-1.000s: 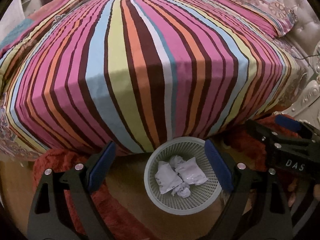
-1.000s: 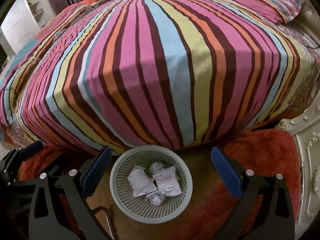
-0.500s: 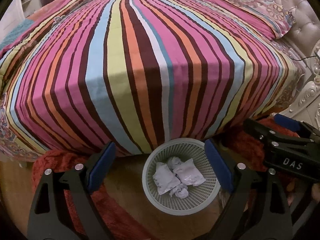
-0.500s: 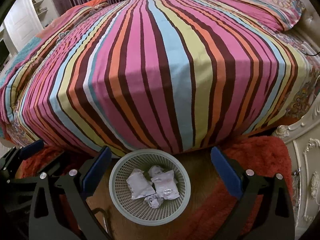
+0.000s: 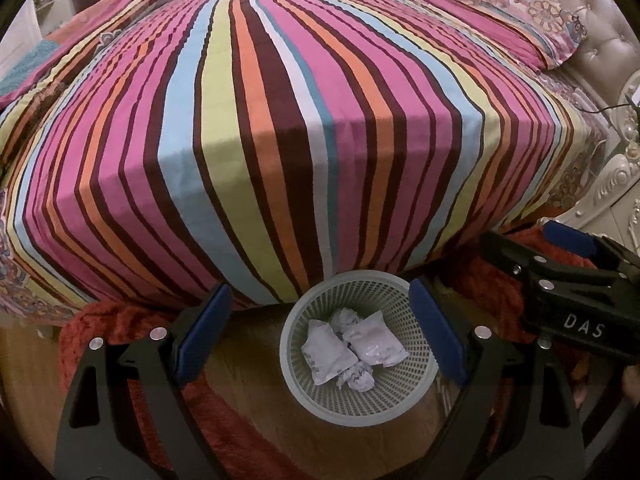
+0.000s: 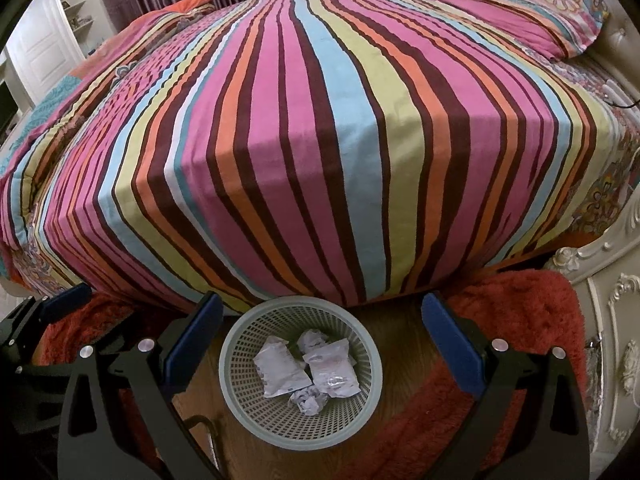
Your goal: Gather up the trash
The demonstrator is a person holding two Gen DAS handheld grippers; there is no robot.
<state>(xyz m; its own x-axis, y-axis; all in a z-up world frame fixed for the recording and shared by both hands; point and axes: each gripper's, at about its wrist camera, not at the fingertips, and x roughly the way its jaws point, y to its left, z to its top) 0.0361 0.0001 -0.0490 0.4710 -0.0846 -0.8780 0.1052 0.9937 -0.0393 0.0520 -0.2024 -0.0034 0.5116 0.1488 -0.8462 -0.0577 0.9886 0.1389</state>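
A grey mesh wastebasket [image 5: 424, 392] stands on the wooden floor at the foot of the bed; it also shows in the right wrist view [image 6: 240, 396]. Inside lie several white crumpled papers and packets [image 5: 352, 350] [image 6: 308, 368]. My left gripper [image 5: 320, 320] is open and empty above the basket. My right gripper [image 6: 322, 332] is open and empty above it too. The right gripper shows at the right of the left wrist view [image 5: 576, 280], the left gripper at the left of the right wrist view [image 6: 44, 312].
A bed with a striped cover [image 5: 280, 120] [image 6: 320, 140] fills the view beyond the basket. A red fuzzy rug [image 6: 520, 320] lies on the floor. An ornate white nightstand [image 6: 616, 320] stands at the right. Pillows [image 6: 520, 8] lie at the far right.
Both grippers have drawn back and up from the bed, so the basket sits lower in each view. Both stay open and empty.
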